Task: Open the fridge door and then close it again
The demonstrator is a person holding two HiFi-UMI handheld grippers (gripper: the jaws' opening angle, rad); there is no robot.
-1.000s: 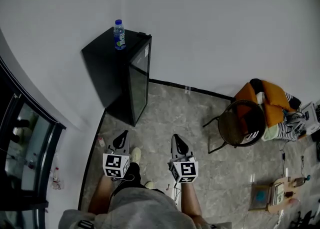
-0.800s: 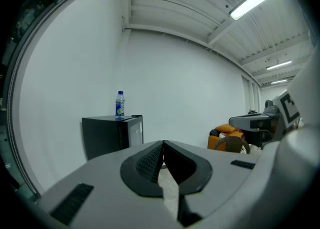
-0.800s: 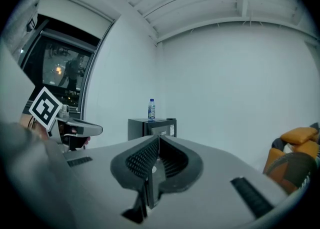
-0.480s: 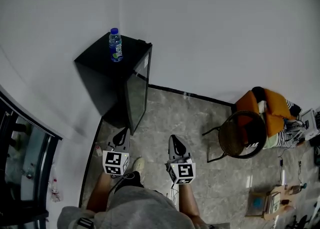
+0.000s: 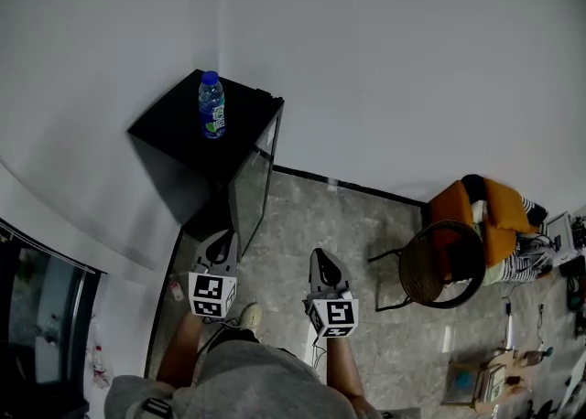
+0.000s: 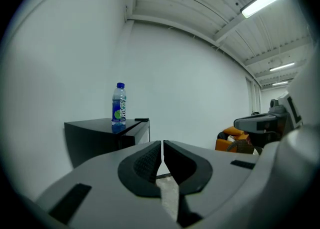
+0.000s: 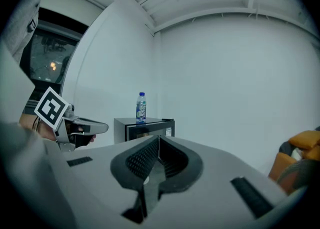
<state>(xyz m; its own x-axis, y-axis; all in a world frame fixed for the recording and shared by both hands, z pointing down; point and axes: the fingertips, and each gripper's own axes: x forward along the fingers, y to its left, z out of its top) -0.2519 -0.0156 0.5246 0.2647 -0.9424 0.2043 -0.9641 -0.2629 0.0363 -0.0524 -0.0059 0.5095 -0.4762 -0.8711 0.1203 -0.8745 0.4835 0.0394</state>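
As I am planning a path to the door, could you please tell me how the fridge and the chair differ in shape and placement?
The fridge is a solid black box; the chair has a round seat on thin legs. The fridge stands in the wall corner; the chair stands further right on the floor. Only the fridge, not the chair, carries a bottle. Both are dark.

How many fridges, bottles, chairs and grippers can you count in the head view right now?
Fridge: 1
Water bottle: 1, standing on top of the fridge
Chair: 1
Grippers: 2, the left gripper and the right gripper, both shut and empty
Total: 5
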